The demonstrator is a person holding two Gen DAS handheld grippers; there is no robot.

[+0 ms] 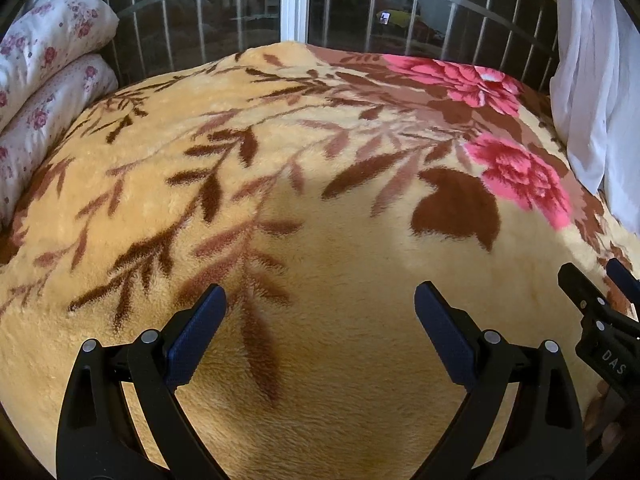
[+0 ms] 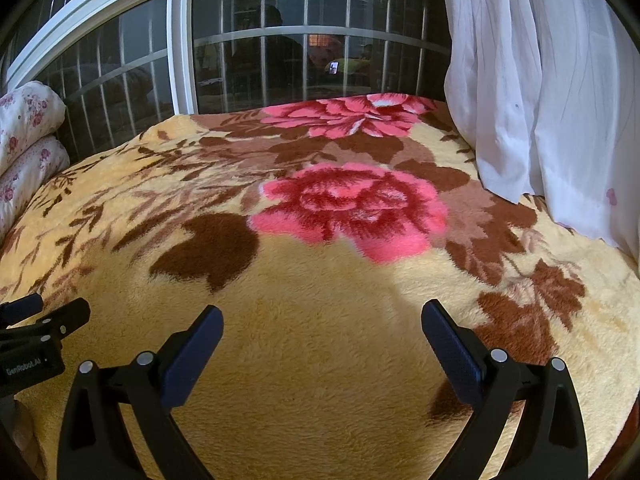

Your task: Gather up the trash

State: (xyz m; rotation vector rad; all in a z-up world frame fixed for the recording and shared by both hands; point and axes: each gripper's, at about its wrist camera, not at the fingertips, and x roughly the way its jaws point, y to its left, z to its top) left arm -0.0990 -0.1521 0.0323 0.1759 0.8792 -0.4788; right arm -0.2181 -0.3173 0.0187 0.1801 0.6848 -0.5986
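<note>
Black left gripper [image 1: 320, 300] and right gripper [image 2: 322, 320] side by side over blanket [image 1: 340, 260], jaws wide, both empty. No trash in either view. Beyond: floral pillows [image 1: 48, 80] left, curtain [image 2: 540, 100] right, barred window [image 2: 260, 52].

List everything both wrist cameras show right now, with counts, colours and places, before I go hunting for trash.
Blanket: one, yellow with brown leaves and pink flowers, covering the bed.
Bedding rolls: two, white with pink flowers, stacked at far left.
Curtain: one, white, hanging at right.
Window: one, white frame, barred, dark, behind the bed.
Trash: none visible.
Left gripper: black, blue pads, open over the blanket.
Right gripper: same, open, alongside.
</note>
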